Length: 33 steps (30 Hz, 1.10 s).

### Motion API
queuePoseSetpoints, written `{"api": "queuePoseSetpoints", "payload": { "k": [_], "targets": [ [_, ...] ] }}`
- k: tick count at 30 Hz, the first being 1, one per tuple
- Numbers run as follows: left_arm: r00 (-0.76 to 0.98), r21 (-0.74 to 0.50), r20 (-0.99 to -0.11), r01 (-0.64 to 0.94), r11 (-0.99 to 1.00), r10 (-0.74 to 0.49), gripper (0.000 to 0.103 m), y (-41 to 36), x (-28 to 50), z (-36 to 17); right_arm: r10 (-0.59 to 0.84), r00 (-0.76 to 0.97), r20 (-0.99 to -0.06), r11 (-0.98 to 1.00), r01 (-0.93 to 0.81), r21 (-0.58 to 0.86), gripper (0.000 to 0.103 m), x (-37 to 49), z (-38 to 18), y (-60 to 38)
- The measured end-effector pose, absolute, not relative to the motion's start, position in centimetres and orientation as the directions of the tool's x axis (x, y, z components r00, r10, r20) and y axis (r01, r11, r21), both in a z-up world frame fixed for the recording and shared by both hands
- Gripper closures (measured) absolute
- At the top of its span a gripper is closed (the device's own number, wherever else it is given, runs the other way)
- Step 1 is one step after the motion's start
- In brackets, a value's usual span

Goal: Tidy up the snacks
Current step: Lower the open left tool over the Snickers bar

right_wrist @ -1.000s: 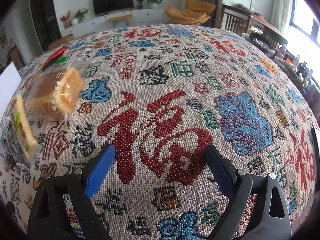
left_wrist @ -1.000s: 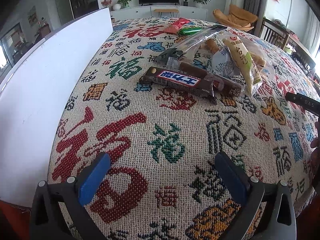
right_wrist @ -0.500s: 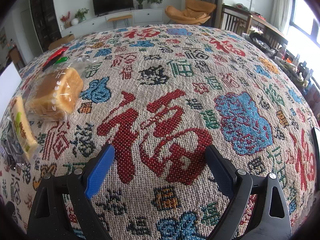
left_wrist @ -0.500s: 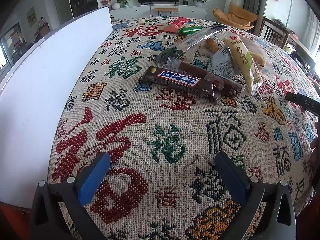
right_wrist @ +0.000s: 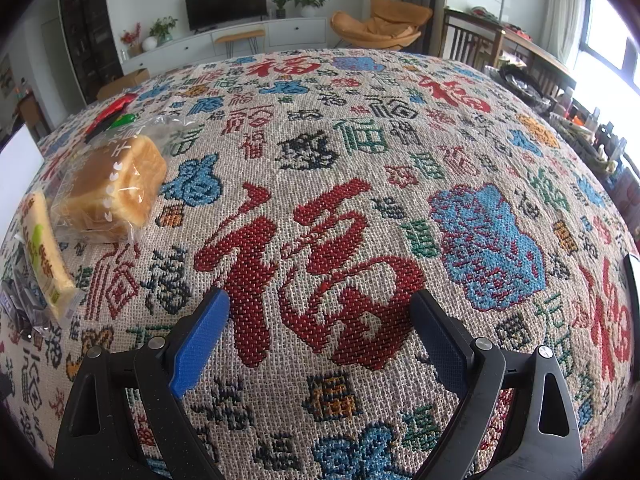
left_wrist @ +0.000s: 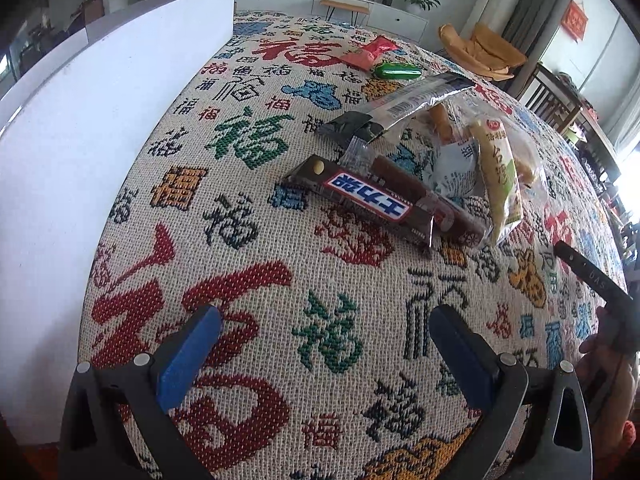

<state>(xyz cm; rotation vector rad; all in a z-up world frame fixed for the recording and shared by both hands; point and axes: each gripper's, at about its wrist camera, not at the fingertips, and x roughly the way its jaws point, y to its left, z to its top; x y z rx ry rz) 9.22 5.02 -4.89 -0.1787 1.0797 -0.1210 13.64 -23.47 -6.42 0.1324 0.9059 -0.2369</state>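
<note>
Since a moment ago the left tongs (left_wrist: pixel 326 354) have turned, so the snacks now sit more in the middle ahead of them; the right tongs (right_wrist: pixel 320 344) have not moved. Both tongs are wide open and hold nothing. A white board (left_wrist: pixel 100 128) stands to the left of the left tongs. Ahead of them lies a candy bar (left_wrist: pixel 360 200), touching the snack pile (left_wrist: pixel 472 152). Farther off lie a red pack (left_wrist: pixel 370 53) and a green pack (left_wrist: pixel 396 72). Far left of the right tongs sits bagged bread (right_wrist: pixel 114 188) on the cloth (right_wrist: pixel 360 184).
</note>
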Motion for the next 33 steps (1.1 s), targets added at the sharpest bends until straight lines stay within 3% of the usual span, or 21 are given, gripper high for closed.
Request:
{"api": "queuePoseSetpoints", "payload": {
  "k": [5, 15, 22, 33],
  "targets": [
    [0.447, -0.309, -0.848, 0.015, 0.951, -0.283, 0.0, 4.2, 11.5, -4.5, -0.147, 0.593, -0.791, 0.966, 0.259, 0.014, 0.01, 13.6, -6.4, -23.5],
    [0.466, -0.166, -0.869, 0.045, 0.985, -0.168, 0.0, 2.0, 15.5, -5.1, -0.147, 0.594, -0.791, 0.966, 0.259, 0.015, 0.009, 13.6, -6.4, -23.5],
    [0.471, -0.145, -0.864, 0.108, 0.984, -0.179, 0.0, 2.5, 18.1, -5.3, -0.146, 0.594, -0.791, 0.966, 0.259, 0.015, 0.009, 13.6, -6.4, -23.5],
    [0.468, -0.05, -0.88, 0.089, 0.995, -0.086, 0.0, 3.4, 16.4, -5.7, -0.146, 0.594, -0.791, 0.966, 0.259, 0.016, 0.009, 13.6, -6.4, -23.5]
  ]
}}
